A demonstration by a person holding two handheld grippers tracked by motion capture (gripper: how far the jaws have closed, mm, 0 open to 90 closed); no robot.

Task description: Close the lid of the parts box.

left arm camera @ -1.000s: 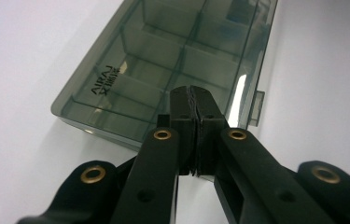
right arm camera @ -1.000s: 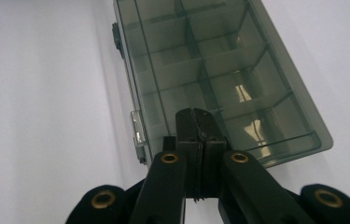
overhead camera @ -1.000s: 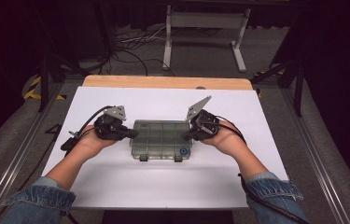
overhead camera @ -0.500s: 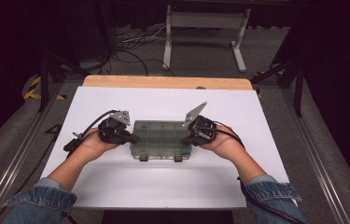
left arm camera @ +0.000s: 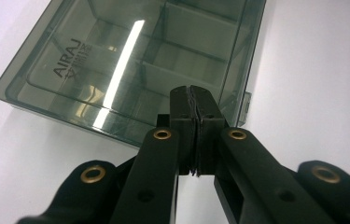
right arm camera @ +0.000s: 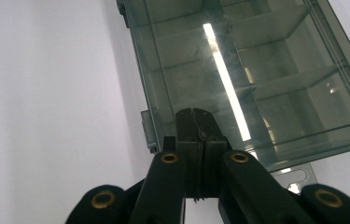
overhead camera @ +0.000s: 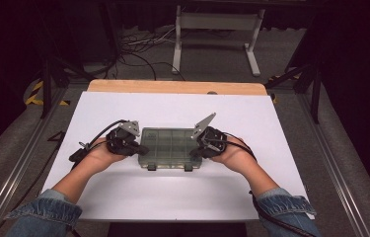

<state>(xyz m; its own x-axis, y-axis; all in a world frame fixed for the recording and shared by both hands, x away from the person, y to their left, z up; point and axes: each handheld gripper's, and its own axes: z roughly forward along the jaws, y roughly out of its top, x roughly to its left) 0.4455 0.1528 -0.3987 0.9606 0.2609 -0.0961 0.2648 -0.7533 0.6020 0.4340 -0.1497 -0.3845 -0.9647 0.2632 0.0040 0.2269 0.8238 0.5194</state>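
A smoky clear compartment box (overhead camera: pixel 168 147) with its lid closed lies at the centre of the high view on the white table (overhead camera: pixel 123 192). The left gripper (overhead camera: pixel 140 148) sits at its left end and the right gripper (overhead camera: pixel 198 146) at its right end. Each gripper view shows its jaws pressed together, tips over the box's near edge, gripping nothing.

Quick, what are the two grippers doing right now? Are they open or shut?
Left gripper: shut, empty, tips over the plastic compartment box's edge.
Right gripper: shut, empty, tips over the box's other end.
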